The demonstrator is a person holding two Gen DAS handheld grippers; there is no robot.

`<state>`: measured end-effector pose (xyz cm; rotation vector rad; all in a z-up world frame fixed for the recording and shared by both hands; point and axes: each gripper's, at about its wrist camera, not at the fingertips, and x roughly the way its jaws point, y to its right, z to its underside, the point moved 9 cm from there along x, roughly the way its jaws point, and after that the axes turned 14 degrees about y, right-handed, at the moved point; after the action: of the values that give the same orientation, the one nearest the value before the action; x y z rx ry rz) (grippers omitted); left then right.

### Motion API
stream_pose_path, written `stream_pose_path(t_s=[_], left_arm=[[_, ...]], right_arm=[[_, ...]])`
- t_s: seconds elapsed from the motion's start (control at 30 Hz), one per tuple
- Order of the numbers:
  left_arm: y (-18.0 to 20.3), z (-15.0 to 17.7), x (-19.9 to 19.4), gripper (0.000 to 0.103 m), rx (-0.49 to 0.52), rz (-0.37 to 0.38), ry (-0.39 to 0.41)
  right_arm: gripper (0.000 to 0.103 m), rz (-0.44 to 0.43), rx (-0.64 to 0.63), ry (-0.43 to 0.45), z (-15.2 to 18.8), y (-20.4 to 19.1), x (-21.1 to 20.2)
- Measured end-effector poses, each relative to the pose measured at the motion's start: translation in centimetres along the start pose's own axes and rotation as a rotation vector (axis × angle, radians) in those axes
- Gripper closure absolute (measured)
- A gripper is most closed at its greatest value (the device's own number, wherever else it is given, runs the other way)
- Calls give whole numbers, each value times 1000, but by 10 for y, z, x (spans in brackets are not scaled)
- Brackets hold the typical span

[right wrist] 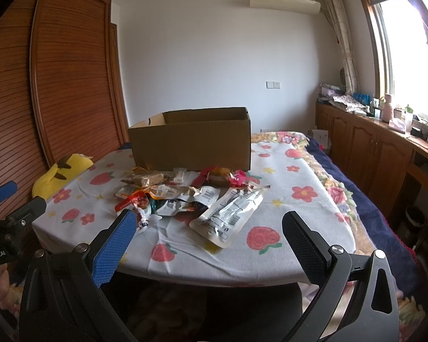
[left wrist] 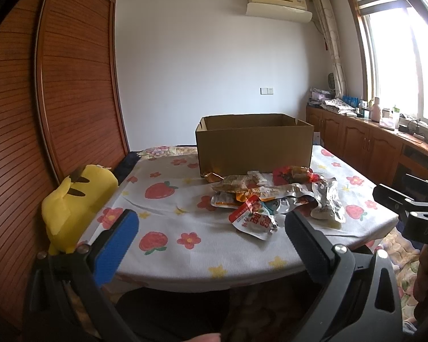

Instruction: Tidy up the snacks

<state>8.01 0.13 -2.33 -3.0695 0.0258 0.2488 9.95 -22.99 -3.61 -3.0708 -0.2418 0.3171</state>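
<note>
A pile of snack packets [left wrist: 274, 196] lies on the table with the strawberry cloth [left wrist: 168, 236], in front of an open cardboard box [left wrist: 254, 145]. The pile [right wrist: 185, 196] and box [right wrist: 191, 142] also show in the right wrist view. A red-and-white packet [left wrist: 254, 219] lies nearest my left gripper [left wrist: 211, 236], which is open and empty above the table's near edge. A long white pouch [right wrist: 228, 213] lies nearest my right gripper [right wrist: 208, 239], also open and empty at the near edge.
A yellow plush toy [left wrist: 74, 205] sits at the table's left edge beside a wooden wardrobe [left wrist: 71, 85]. Wooden cabinets [right wrist: 371, 148] with bottles run under the window on the right. A bed with a floral blanket [right wrist: 342, 193] lies behind the table.
</note>
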Motion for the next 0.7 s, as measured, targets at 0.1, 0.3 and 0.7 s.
stream_pose_path(t_s=[0.1, 0.3, 0.7], left_arm=[[0, 0, 0, 0, 1, 0, 1], [0, 0, 0, 0, 1, 0, 2], [-1, -6, -2, 0, 1, 0, 2]], right_arm=[[0, 0, 0, -1, 0, 0, 0], [0, -1, 0, 0, -1, 0, 0], [0, -1, 0, -2, 0, 0, 0]])
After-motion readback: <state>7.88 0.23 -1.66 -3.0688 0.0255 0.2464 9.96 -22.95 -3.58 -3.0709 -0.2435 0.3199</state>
